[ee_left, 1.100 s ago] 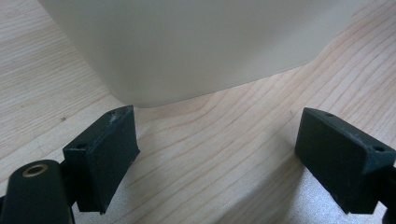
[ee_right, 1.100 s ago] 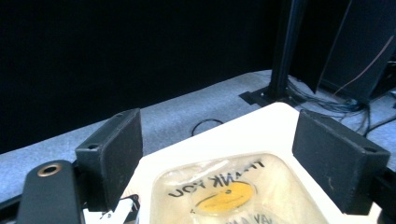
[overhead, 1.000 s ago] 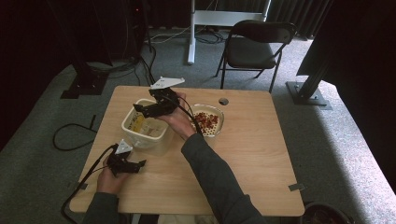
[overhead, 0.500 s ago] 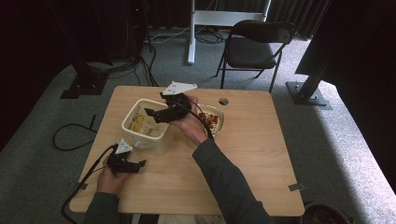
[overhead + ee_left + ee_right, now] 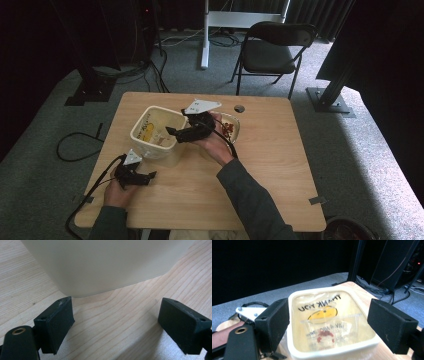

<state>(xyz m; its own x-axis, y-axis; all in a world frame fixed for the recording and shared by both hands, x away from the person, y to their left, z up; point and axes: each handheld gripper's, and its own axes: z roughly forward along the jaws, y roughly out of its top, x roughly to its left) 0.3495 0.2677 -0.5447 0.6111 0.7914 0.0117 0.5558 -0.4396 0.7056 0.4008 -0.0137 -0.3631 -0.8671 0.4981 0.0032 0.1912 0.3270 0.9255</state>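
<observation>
High view: cream tub (image 5: 154, 134) sits left of centre on the table (image 5: 280, 165), a small bowl (image 5: 231, 128) of reddish bits just right of it. Right gripper (image 5: 172, 132) hovers over the tub's near rim, jaws wide apart, empty. Left gripper (image 5: 150, 175) rests at lower left, jaws spread, holding nothing, just beside the tub wall (image 5: 105, 265). Clear bag (image 5: 324, 327) inside looks light, soft, slippery; probably pinch a loose fold at the top edge. Tub looks stiff and light.

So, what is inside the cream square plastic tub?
A clear plastic bag printed THANK YOU with a yellow smiley lies in the cream square plastic tub; what is beneath the bag is hidden.
</observation>
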